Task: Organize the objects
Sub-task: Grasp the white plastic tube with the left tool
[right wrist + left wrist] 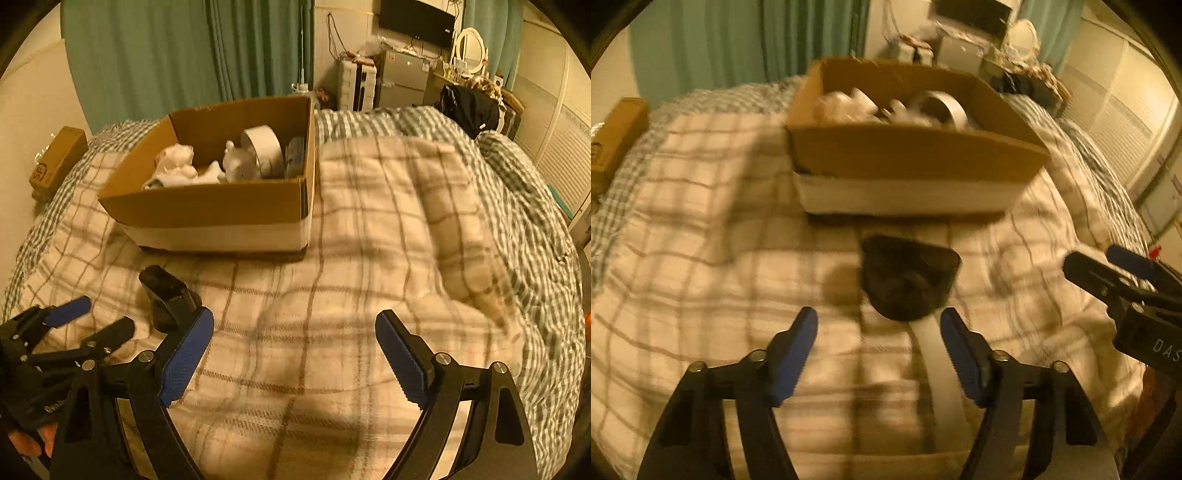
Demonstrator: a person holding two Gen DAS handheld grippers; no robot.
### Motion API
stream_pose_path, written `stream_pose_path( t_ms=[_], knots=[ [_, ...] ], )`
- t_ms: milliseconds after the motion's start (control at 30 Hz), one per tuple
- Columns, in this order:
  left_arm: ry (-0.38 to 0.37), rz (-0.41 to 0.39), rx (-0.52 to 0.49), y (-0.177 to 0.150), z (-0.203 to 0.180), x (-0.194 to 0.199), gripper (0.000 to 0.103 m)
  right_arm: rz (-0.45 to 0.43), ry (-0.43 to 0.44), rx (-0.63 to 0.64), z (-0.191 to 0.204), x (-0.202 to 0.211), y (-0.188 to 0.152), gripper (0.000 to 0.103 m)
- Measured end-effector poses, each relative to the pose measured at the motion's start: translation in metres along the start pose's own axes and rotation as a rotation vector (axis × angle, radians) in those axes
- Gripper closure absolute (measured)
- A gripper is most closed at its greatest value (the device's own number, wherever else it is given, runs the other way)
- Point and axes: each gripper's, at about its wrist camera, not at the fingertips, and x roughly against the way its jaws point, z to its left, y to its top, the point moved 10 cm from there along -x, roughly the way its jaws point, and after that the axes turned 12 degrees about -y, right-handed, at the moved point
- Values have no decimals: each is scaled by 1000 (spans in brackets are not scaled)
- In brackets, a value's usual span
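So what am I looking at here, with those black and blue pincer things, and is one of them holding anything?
No robot arm here: a person holds a pair of hand tongs in each hand, and each carries a small wide-angle camera looking forward along its fingers. One picture comes from the left tongs, the other from the right tongs; each also catches the other pair at its edge. Both are open and hold nothing. Below them is a bed with a plaid blanket. On it stands an open cardboard box containing a roll of tape and some white items too blurred to name. Just ahead of the left tongs lies a dark object on a white strap, too blurred to name. A smaller brown box sits at the bed's far left edge.
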Motion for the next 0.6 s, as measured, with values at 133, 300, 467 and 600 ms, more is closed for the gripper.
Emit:
stream_pose_path(
  t_ms=[133, 300, 467, 600],
  knots=[
    [-66, 105, -34, -13, -16, -23, 34, 15, 6, -2, 4, -6, -3, 14],
    [-220, 242, -33, -35, -35, -44, 82, 21, -1, -7, 3, -7, -4, 14],
    [-245, 143, -2, -24, -32, -11, 90, 16, -10, -3, 1, -1, -3, 14],
    [-285, 69, 46, -15, -23, 22, 91, 2, -18, 11, 3, 7, 0, 14]
  ],
)
